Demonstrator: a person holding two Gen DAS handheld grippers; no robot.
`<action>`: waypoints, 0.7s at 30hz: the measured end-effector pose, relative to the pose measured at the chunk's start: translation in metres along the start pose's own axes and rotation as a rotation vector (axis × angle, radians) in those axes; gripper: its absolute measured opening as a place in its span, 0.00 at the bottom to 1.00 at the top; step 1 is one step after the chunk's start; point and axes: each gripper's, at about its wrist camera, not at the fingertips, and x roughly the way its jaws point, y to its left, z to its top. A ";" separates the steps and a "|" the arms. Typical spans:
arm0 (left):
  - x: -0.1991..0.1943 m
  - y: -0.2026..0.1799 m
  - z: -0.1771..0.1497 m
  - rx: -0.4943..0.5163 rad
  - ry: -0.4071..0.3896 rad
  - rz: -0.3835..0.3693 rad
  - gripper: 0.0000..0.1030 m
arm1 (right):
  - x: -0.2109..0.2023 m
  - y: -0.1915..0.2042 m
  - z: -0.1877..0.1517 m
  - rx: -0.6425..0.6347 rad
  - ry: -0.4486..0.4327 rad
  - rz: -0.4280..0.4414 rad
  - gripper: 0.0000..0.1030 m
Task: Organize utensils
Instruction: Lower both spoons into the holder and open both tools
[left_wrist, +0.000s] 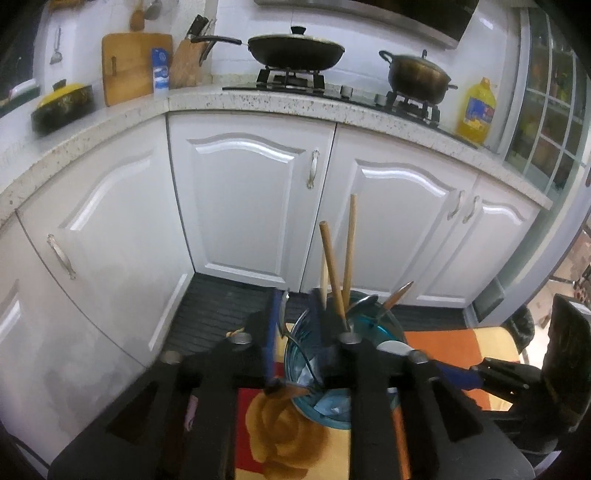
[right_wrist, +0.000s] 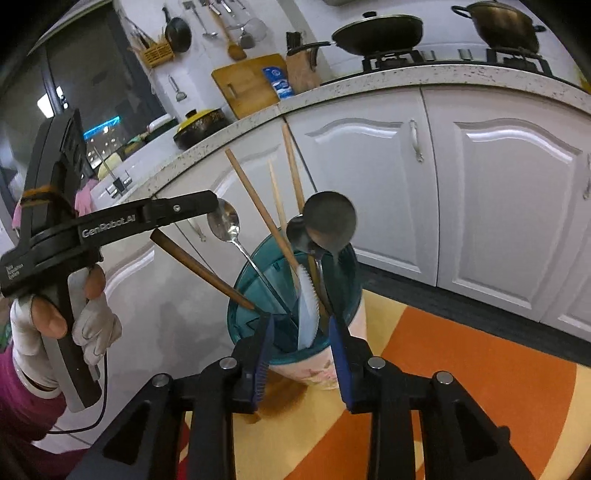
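A teal-rimmed utensil cup (right_wrist: 295, 354) stands on an orange and yellow patterned tabletop (right_wrist: 461, 387). It holds wooden chopsticks (right_wrist: 258, 210), a metal spoon (right_wrist: 225, 223), a dark ladle (right_wrist: 330, 221) and a white serrated plastic knife (right_wrist: 308, 310). My right gripper (right_wrist: 301, 328) is open, its blue pads on either side of the cup's near rim. My left gripper (left_wrist: 295, 321) hovers over the cup (left_wrist: 332, 369), with the metal spoon's bowl (left_wrist: 283, 306) between its open fingers; in the right wrist view its fingertip (right_wrist: 207, 203) touches the spoon bowl.
White cabinet doors (left_wrist: 251, 206) and a speckled countertop (left_wrist: 258, 101) run behind. A wok (left_wrist: 295, 50), a pot (left_wrist: 419, 75), an oil bottle (left_wrist: 476, 110), a cutting board (left_wrist: 133, 66) and a knife block (left_wrist: 188, 62) sit on the counter.
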 end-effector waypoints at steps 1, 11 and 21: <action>-0.003 0.000 0.000 -0.005 -0.007 -0.006 0.39 | -0.003 -0.002 -0.001 0.005 -0.003 -0.003 0.28; -0.027 -0.009 -0.013 0.016 -0.020 0.005 0.45 | -0.036 -0.005 -0.008 0.071 -0.057 -0.020 0.29; -0.044 -0.022 -0.031 0.037 -0.041 0.036 0.45 | -0.055 0.003 -0.012 0.069 -0.074 -0.089 0.29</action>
